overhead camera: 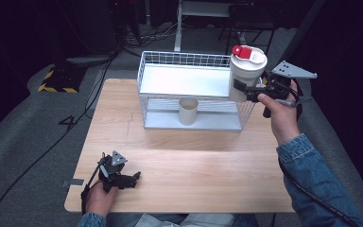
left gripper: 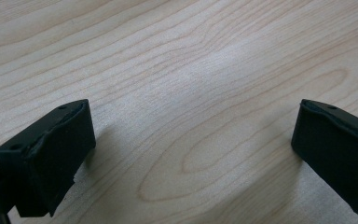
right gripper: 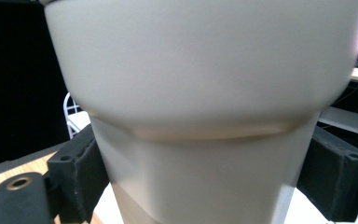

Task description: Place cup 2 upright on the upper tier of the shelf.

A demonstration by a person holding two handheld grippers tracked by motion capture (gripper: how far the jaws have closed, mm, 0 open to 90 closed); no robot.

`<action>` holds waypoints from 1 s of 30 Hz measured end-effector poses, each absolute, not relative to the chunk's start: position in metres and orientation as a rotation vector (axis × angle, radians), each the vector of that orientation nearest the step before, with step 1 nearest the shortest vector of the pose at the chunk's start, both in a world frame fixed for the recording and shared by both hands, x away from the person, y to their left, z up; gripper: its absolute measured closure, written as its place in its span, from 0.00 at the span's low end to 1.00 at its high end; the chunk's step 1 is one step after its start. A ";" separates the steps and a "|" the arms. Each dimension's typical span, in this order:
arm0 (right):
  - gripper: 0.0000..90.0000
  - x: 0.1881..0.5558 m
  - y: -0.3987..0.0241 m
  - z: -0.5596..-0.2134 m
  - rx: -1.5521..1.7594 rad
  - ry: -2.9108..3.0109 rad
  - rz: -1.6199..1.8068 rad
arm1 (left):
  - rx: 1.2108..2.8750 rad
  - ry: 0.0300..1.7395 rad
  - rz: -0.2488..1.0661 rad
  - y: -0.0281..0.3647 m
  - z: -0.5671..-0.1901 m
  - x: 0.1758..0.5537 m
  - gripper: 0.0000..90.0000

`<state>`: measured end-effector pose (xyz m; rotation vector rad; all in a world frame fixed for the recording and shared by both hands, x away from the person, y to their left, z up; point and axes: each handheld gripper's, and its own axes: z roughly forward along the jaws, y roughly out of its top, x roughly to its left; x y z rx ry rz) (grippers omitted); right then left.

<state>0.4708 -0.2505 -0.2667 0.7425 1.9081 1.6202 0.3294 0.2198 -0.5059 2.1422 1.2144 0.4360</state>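
The right gripper [overhead camera: 246, 90] has its jaws clamped on the body of a white lidded cup [overhead camera: 246, 71] with a red tab on its lid, held upright at the right end of the wire rack [overhead camera: 189, 59] — level with its upper shelf. A smaller cup [overhead camera: 188, 111] stands on the rack's lower shelf. The left gripper [overhead camera: 131, 178] rests on the table [overhead camera: 194, 161] well in front of the rack, jaws spread wide — nothing between them.

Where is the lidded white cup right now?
In the high view the cup is held in the right claw at the right end of the wire rack, level with its upper shelf.
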 end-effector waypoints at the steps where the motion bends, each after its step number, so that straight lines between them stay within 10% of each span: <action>1: 0.15 0.471 -0.251 -0.267 0.743 1.908 1.620 | 2.142 1.215 0.436 0.220 -0.506 0.329 0.00; 30: 0.15 0.528 -0.180 -0.268 0.813 1.829 1.677 | 2.142 1.217 0.432 0.220 -0.506 0.329 0.00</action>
